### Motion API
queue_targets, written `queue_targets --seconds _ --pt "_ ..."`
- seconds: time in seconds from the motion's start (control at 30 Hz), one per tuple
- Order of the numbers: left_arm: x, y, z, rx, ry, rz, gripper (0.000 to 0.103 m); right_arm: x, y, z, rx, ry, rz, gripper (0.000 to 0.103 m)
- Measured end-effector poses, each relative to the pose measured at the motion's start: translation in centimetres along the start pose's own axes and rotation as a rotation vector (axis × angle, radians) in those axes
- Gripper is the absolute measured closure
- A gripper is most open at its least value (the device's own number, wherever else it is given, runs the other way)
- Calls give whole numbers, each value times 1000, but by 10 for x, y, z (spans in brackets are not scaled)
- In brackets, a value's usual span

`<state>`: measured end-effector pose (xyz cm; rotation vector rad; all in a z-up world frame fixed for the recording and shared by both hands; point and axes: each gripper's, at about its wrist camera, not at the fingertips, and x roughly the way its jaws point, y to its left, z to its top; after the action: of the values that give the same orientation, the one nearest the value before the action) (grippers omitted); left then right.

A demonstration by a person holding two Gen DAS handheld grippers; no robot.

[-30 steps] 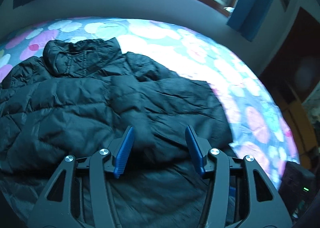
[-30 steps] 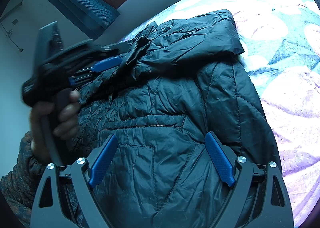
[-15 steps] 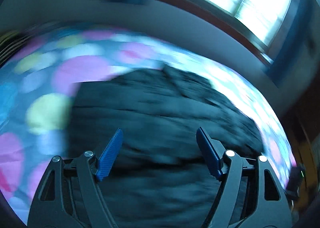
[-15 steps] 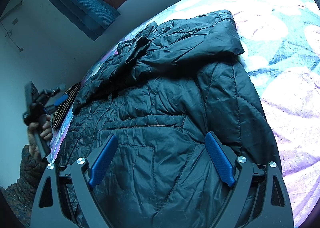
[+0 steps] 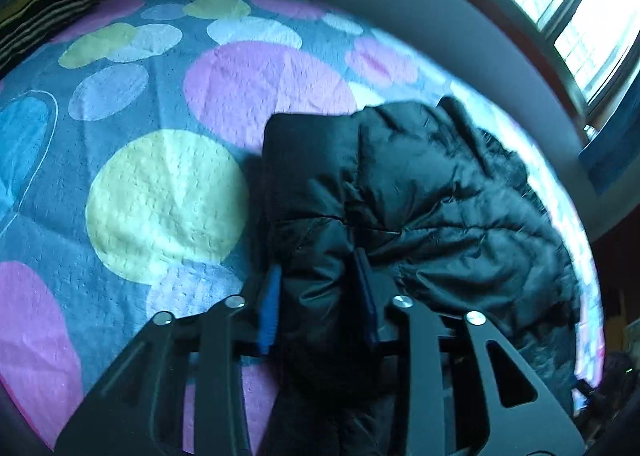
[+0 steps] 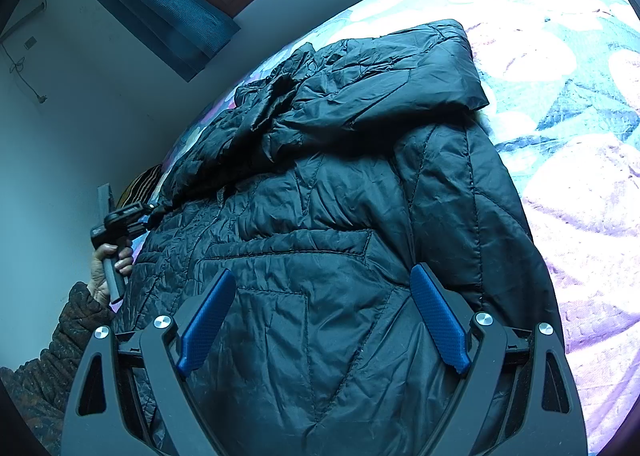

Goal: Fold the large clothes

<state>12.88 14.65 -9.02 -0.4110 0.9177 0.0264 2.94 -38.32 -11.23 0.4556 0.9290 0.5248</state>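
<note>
Jacket, black and puffy, bunches between closing left jaws; right jaws gape wide above it.

Left tool tilted steeply down, jaws closing on black fabric; right tool spread wide, angled down

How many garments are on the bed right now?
1: a black puffer jacket spread across the patterned bedspread. The left gripper is closing on its sleeve end; the right gripper hovers open over its body. Others may lie out of view.
</note>
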Motion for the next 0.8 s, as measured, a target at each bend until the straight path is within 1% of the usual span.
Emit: queue_targets --seconds 0.1,0.13,0.2,0.23,0.27,0.3,0.4,0.43,0.47,0.53,0.57,0.63,0.7,0.77,0.8 --pt "0 1 2 17 -8 -11 73 0 0 0 0 -1 1 15" --pt "-4 1 5 25 -17 -17 71 0 0 0 0 -1 1 15" --pt "-13 1 8 33 -45 -16 62 0 0 0 0 0 0 15" --pt "-15 1 10 37 -56 -20 47 0 0 0 0 1 1 15" --pt "-17 0 16 42 -72 -34 41 0 0 0 0 -1 1 15" --pt "-18 0 20 43 -79 -37 40 0 0 0 0 -1 1 15" --pt "-8 3 36 13 -73 -50 40 0 0 0 0 -1 0 15" --pt "-3 6 41 1 -64 -43 48 0 0 0 0 -1 1 15" --pt "3 9 45 -15 -48 -32 63 0 0 0 0 -1 1 15" --pt "16 13 47 -30 -3 -24 75 0 0 0 0 0 1 15" --pt "21 12 47 -17 5 -2 77 0 0 0 0 0 1 15" --pt "24 5 46 32 7 36 77 0 0 0 1 -1 1 15" --pt "19 4 45 36 -8 34 77 0 0 0 2 -2 3 15" --pt "8 7 43 21 -24 23 75 0 0 0 0 -3 4 15" --pt "2 7 41 22 -29 17 72 1 0 0 0 -2 3 15"
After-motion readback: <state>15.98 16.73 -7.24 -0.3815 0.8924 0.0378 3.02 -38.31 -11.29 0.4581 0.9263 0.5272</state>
